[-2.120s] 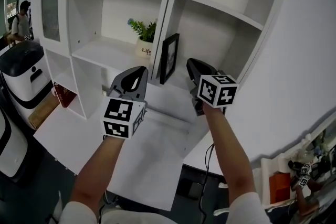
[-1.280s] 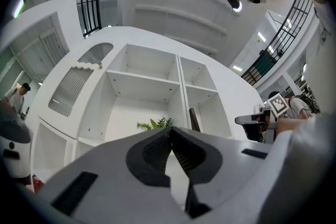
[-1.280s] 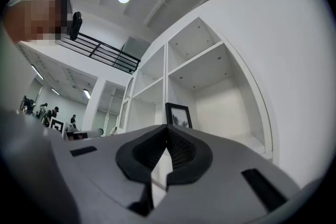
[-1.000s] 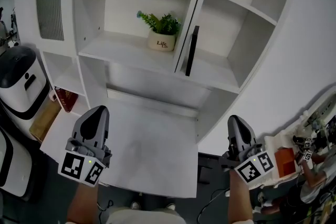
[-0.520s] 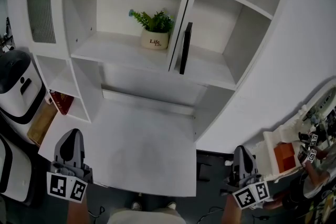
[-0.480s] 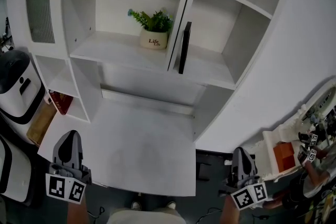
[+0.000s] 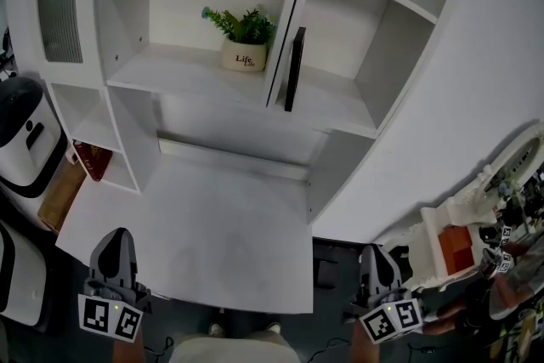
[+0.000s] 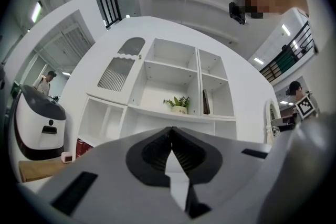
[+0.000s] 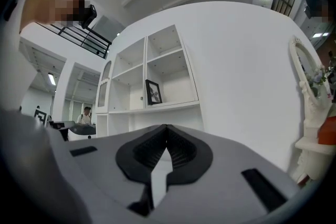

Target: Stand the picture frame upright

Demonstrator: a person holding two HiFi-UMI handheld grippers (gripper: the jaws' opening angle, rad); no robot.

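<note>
- The picture frame (image 7: 294,69) stands on edge on the middle shelf (image 7: 161,74), at about twelve o'clock from us. It is just beside the cabinet's upright divider (image 7: 293,13), with the potted plant (image 7: 242,42) at its nine o'clock.
- From here we cannot tell whether it leans on the divider or rests on its own prop.
- The left gripper (image 7: 115,238) sits at seven o'clock and the right gripper (image 7: 374,252) at five o'clock. Both are low and well apart from the frame, jaws pressed together on nothing.
- We judge the frame light and stiff, probably glazed and so fragile, and tippy on its narrow base.
- We would pinch a side rail or the top edge — never the glass face.
</note>
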